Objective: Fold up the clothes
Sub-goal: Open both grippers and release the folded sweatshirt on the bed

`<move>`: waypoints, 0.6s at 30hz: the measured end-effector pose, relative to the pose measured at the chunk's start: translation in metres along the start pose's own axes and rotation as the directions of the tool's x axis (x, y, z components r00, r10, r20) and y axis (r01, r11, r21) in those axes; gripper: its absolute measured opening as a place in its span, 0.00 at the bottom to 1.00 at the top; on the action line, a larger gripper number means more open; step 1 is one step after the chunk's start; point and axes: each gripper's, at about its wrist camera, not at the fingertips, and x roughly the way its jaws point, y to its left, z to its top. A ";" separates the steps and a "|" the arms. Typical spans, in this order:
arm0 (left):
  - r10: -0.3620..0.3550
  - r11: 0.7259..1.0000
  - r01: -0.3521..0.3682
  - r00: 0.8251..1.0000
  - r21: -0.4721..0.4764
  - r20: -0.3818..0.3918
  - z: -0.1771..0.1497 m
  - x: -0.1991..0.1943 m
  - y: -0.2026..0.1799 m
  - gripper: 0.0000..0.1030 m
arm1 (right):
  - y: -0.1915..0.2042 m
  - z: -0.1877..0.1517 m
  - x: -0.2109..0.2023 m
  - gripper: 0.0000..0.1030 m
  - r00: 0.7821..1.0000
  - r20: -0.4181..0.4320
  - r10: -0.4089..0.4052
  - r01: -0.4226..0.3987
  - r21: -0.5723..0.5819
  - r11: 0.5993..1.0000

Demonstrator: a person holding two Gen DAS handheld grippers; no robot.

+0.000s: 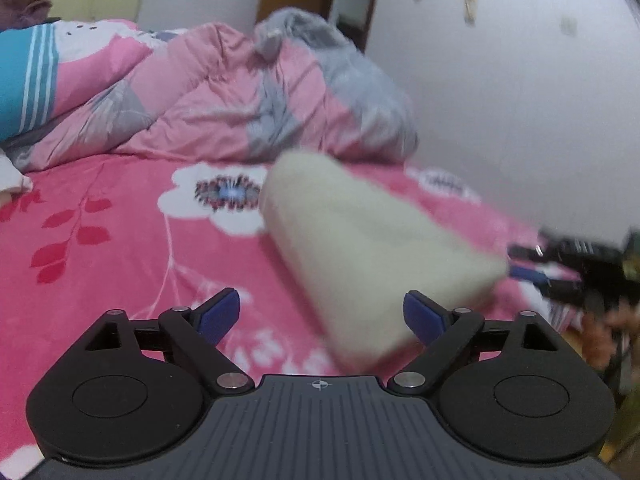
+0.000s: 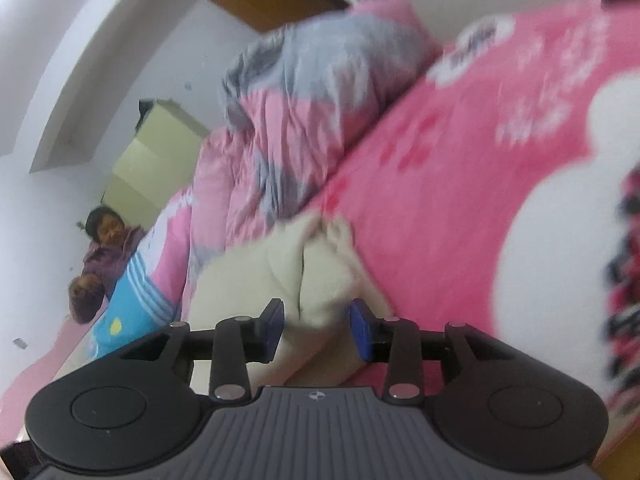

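One bed, one quilt, one cream garment, two tongs.

A bed [image 1: 100,240] under one pink floral sheet carries one bunched pink-and-grey quilt [image 1: 240,92] and one folded cream garment [image 1: 360,240] lying mid-sheet. The left tongs [image 1: 321,318] gape wide, gripping nothing. The right tongs [image 2: 317,330] stand part-open with cream cloth between the pads; blur hides any contact.

Left claw [image 1: 321,312] gapes wide; right claw [image 2: 317,330] part-open
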 end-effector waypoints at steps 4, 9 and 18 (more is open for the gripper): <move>0.041 0.998 -0.041 0.999 0.050 -0.016 0.008 0.033 -0.013 0.88 | 0.046 0.010 -0.003 0.31 0.996 0.063 0.055 -0.043 -0.185 0.982; 0.154 0.988 -0.148 0.979 0.054 -0.133 -0.004 0.068 -0.016 0.89 | 0.089 -0.019 0.037 0.26 0.998 -0.052 0.034 -0.054 -0.439 0.897; 0.147 0.989 -0.149 0.983 -0.010 -0.112 -0.018 0.066 -0.001 0.94 | 0.131 -0.011 0.063 0.20 0.994 -0.102 -0.034 -0.029 -0.560 0.828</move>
